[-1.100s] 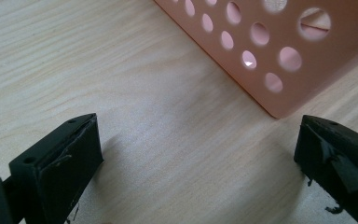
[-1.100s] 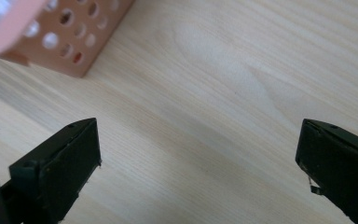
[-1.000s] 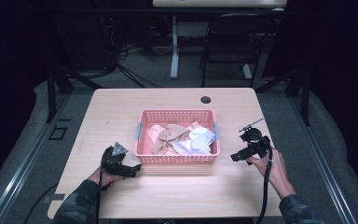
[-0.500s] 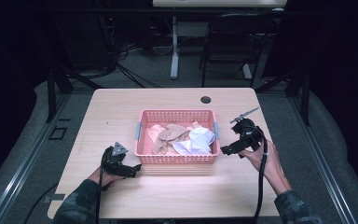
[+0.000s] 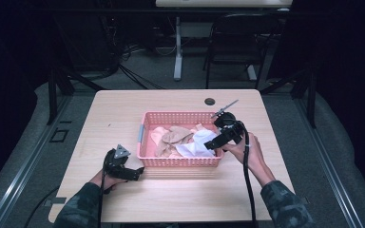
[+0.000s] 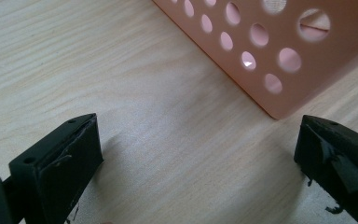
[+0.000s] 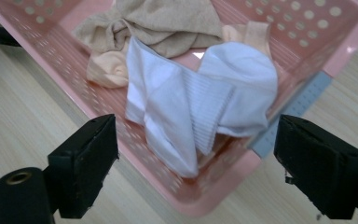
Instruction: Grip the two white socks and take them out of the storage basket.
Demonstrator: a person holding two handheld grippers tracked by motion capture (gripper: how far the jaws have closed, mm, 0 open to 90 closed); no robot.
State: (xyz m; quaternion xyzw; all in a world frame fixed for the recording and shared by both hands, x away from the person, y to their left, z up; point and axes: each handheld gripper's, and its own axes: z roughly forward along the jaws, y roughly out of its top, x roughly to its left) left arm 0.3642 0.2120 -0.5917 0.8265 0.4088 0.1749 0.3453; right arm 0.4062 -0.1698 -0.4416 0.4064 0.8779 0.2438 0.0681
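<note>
Pale wood-grain worktop (image 5: 180, 190); perforated pink plastic basket (image 5: 178, 162) of white ribbed socks (image 7: 200, 102); both hand-held grippers, left (image 6: 196, 154) and right (image 7: 196, 168), released, empty.

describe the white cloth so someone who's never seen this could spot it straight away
On the wooden table sits a pink perforated basket holding a heap of fabric. The white cloth lies at the end nearest the right gripper, partly draped over the rim. It is the only white piece, with a ribbed band, beside a tan cloth and peach cloth.
</note>
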